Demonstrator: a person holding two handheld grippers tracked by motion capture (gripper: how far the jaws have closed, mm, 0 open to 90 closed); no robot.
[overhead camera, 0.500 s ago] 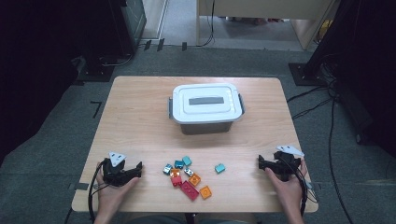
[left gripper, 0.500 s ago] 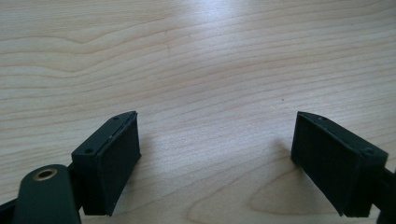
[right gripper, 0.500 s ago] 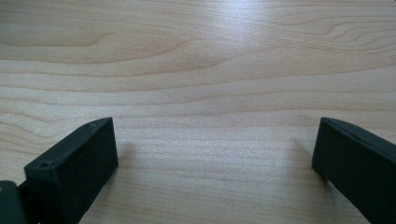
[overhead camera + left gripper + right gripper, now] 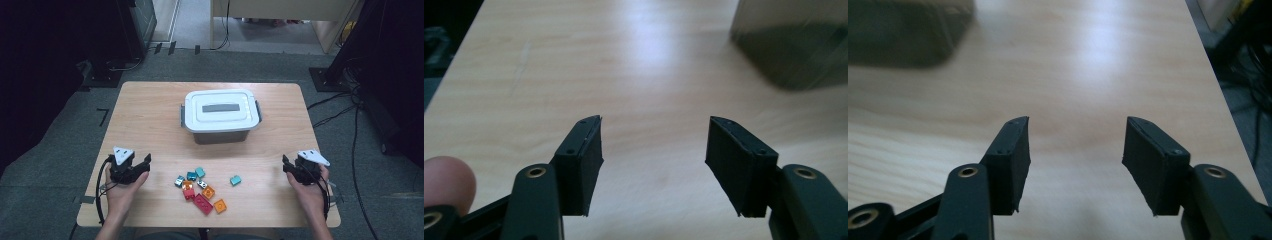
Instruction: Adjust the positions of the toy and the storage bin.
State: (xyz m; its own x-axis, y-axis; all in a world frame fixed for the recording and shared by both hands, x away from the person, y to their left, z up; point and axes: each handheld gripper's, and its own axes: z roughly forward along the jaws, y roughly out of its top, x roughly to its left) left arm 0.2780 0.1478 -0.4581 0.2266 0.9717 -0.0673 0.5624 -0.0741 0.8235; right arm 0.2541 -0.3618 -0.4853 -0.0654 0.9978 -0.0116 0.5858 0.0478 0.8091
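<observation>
Both claws sit at rest near the front edge of the table [image 4: 150,115], so the work looks to be at its very start: a judgement, since nothing has been picked up yet. The left gripper [image 4: 141,165] has its jaws spread with only bare wood between them, and the right gripper [image 4: 290,169] stands the same way, released and empty. The likely job is to gather the small toy bricks [image 4: 202,189] lying in a loose cluster between the two hands (teal, orange and red ones, some touching each other) and put them into the lidded box [image 4: 221,115] that stands behind them at the middle of the table. The lid is on, so the next move probably calls for either opening the box or reaching for a brick; which comes first I cannot say. The bricks lie well to the inner side of each claw, nearer the left one, and a single teal brick [image 4: 235,180] sits apart toward the right one. In the left gripper view a blurred corner of the box [image 4: 794,45] shows ahead and to the side.
</observation>
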